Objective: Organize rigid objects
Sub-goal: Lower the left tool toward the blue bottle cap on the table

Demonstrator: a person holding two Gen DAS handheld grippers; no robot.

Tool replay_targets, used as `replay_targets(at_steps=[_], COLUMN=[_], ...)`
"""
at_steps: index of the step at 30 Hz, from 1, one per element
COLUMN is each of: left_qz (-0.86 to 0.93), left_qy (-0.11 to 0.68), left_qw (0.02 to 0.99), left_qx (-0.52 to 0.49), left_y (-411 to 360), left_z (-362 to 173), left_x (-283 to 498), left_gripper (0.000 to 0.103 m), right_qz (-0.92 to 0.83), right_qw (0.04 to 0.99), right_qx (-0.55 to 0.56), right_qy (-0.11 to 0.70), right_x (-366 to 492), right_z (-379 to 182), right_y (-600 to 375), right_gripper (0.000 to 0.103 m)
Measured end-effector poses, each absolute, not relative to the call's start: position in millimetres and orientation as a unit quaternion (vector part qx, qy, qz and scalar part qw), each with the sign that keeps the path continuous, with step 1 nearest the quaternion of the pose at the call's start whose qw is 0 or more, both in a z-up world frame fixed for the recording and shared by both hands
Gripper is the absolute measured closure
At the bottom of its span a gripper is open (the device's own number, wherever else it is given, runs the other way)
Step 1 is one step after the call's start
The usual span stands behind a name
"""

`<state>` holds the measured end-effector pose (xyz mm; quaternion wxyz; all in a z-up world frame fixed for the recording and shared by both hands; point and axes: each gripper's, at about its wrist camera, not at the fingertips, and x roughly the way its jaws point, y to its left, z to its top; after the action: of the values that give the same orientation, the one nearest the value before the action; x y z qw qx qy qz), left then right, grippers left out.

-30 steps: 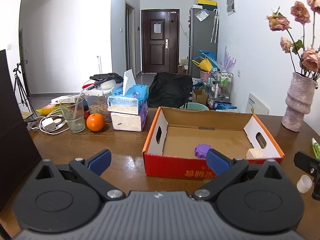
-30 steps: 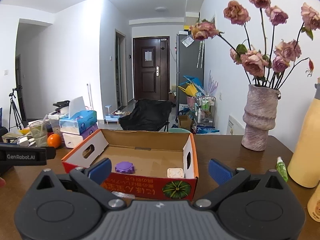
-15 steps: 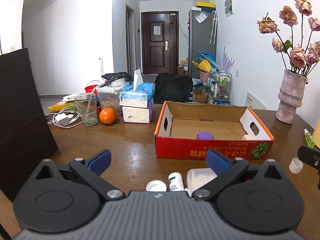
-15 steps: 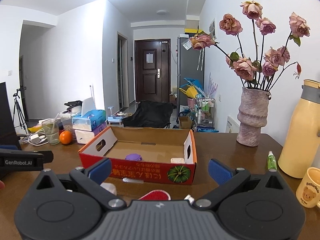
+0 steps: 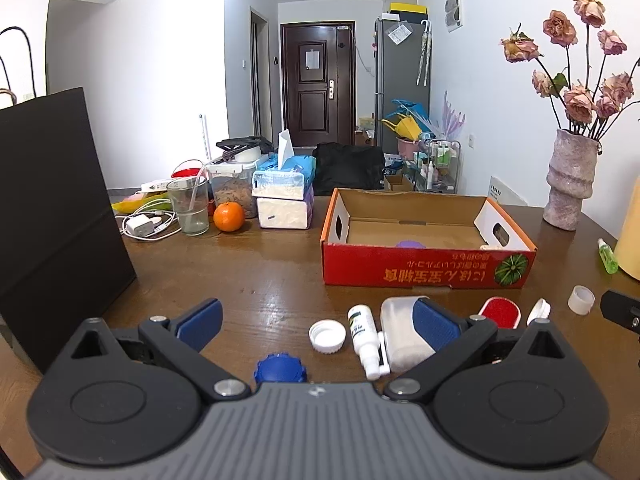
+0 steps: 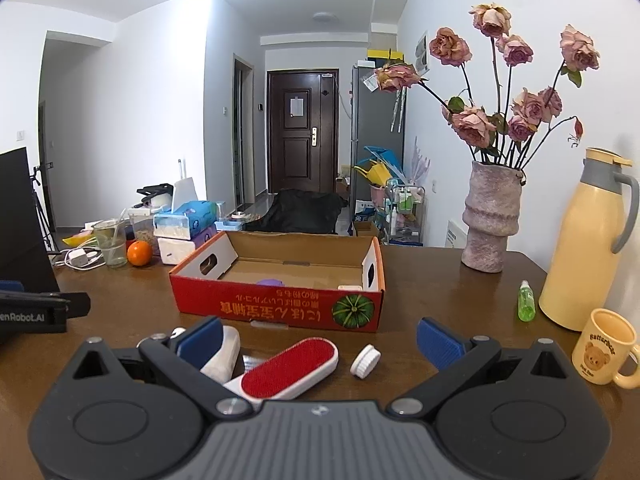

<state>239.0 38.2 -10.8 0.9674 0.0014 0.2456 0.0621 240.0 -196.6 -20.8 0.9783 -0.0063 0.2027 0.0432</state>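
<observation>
A red cardboard box [image 5: 424, 270] [image 6: 280, 312] stands open on the wooden table, with a purple lid [image 5: 410, 244] and a pale block inside. In front of it lie a white cap [image 5: 327, 335], a small spray bottle [image 5: 364, 334], a white container [image 5: 396, 332], a blue lid [image 5: 280, 368], a red lint brush [image 6: 290, 368] and a small white cap [image 6: 365, 361]. My left gripper [image 5: 318, 322] is open and empty above these. My right gripper [image 6: 320, 338] is open and empty over the brush.
A black bag [image 5: 52, 216] stands at the left. A glass [image 5: 190, 210], an orange [image 5: 229, 217], tissue boxes [image 5: 284, 196] and cables sit at the back left. A vase [image 6: 490, 216], thermos [image 6: 586, 240], mug [image 6: 604, 346] and green bottle [image 6: 526, 300] stand at the right.
Both grippers have pulled back from the box toward the near table edge. The loose items in front of the box have come into view.
</observation>
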Motion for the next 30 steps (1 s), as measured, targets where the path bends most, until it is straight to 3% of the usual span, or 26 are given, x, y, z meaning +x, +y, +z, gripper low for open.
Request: replay_targets(at_steps=[30], left_qz=[0.051], left_qy=[0.286], left_qw=[0.957], left_qx=[0.001], left_y=[47.9], left_z=[-45.8], left_x=[184.9], left_gripper=[0.000], right_qz=[0.057], right_qw=[0.970], right_qx=[-0.017], right_qy=[0.235], right_x=[185.9], right_z=[-47.8], right_y=[-183.3], right_gripper=[0.000])
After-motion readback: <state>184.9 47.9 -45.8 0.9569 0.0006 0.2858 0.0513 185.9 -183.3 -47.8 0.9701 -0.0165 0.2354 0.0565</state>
